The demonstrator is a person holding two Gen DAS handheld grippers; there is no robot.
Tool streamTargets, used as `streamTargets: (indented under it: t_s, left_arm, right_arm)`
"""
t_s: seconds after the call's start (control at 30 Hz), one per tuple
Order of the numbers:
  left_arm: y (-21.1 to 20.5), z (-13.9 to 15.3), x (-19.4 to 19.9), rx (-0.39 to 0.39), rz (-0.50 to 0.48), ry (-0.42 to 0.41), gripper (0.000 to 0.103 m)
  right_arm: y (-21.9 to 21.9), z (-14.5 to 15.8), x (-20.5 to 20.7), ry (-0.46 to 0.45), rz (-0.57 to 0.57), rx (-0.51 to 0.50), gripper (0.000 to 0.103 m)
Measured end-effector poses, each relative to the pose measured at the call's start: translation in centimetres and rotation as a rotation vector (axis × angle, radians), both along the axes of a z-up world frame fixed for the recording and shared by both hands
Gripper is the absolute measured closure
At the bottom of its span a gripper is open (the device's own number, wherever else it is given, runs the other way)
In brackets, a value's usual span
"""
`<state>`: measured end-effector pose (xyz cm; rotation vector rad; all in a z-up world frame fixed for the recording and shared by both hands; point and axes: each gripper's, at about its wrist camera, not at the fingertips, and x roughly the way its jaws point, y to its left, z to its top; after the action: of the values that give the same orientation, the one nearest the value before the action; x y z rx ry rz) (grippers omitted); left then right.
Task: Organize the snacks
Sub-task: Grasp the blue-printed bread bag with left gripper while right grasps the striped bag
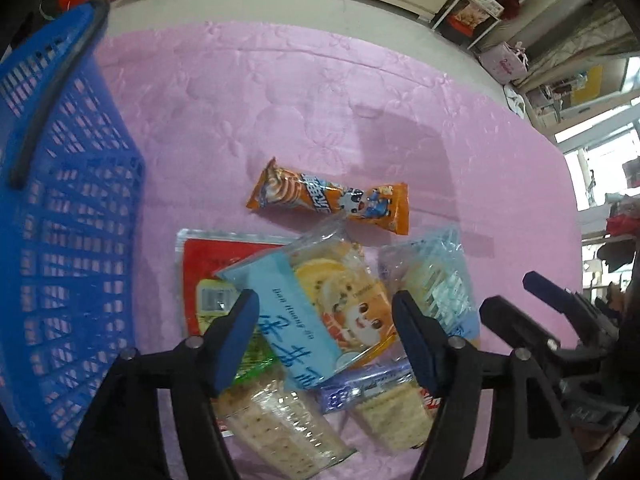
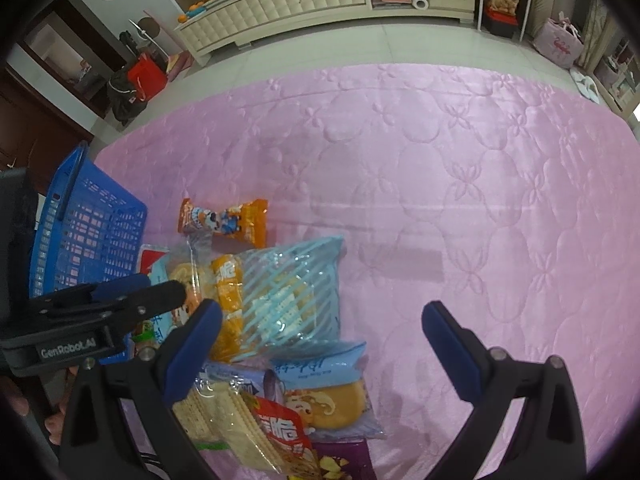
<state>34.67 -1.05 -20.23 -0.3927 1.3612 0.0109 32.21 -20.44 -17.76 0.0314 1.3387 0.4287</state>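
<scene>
My left gripper (image 1: 324, 336) stands open astride the blue cake packet (image 1: 320, 312), pads clear of it; my right gripper (image 2: 320, 344) gapes over bare pink quilt (image 2: 440, 160); snack pile nearest me; one orange wafer packet (image 1: 332, 198) lies beyond; one blue basket (image 1: 68, 220) at the quilt's left edge, contents unseen.

Snacks piled beside your basket on the quilt.
In your left wrist view the basket (image 1: 72, 208) fills the left side; the snack pile (image 1: 320, 320) sits lower centre on the quilt (image 1: 280, 100), with one wrapped bar (image 1: 328, 196) lying apart just above it.
</scene>
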Motion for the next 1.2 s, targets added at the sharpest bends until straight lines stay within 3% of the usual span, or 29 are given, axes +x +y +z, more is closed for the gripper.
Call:
streamTargets:
  t_s: [0.17, 0.37, 0.5, 0.73, 0.83, 0.9, 0.93, 1.2]
  left_arm:
    - [-2.1, 0.0, 1.1, 0.038, -0.013, -0.001, 0.031]
    - [-3.3, -1.8, 2.8, 0.164, -0.034, 0.029, 0.024]
    - [-2.3, -2.4, 2.6, 0.102, -0.002, 0.025, 0.024]
    - [-0.6, -1.9, 1.0, 0.069, -0.041, -0.012, 0.029]
    - [-0.4, -1.5, -0.2, 0.059, -0.047, -0.025, 0.03]
    - [-0.4, -1.2, -0.5, 0.061, -0.059, -0.035, 0.03]
    - [-0.2, -0.9, -1.0, 0.059, -0.062, -0.038, 0.03]
    - [1.1, 2.0, -3.7, 0.02, -0.064, -0.087, 0.031]
  right_arm:
    - [0.6, -1.0, 0.1, 0.017, 0.02, -0.025, 0.001]
    - [1.6, -2.4, 0.1, 0.025, 0.042, -0.058, 0.001]
    - [2.7, -3.3, 0.1, 0.029, 0.083, -0.089, 0.001]
    - [3.9, -4.9, 0.3, 0.047, 0.096, -0.107, 0.002]
    - [4.8, -5.8, 0.4, 0.076, 0.121, -0.107, 0.01]
    - [5.5, -5.5, 0.2, 0.03, 0.147, -0.136, 0.025]
    - [5.6, -5.2, 0.1, 0.023, 0.149, -0.118, 0.037]
    - [4.1, -1.6, -1.0, -0.032, 0.111, -0.073, 0.037]
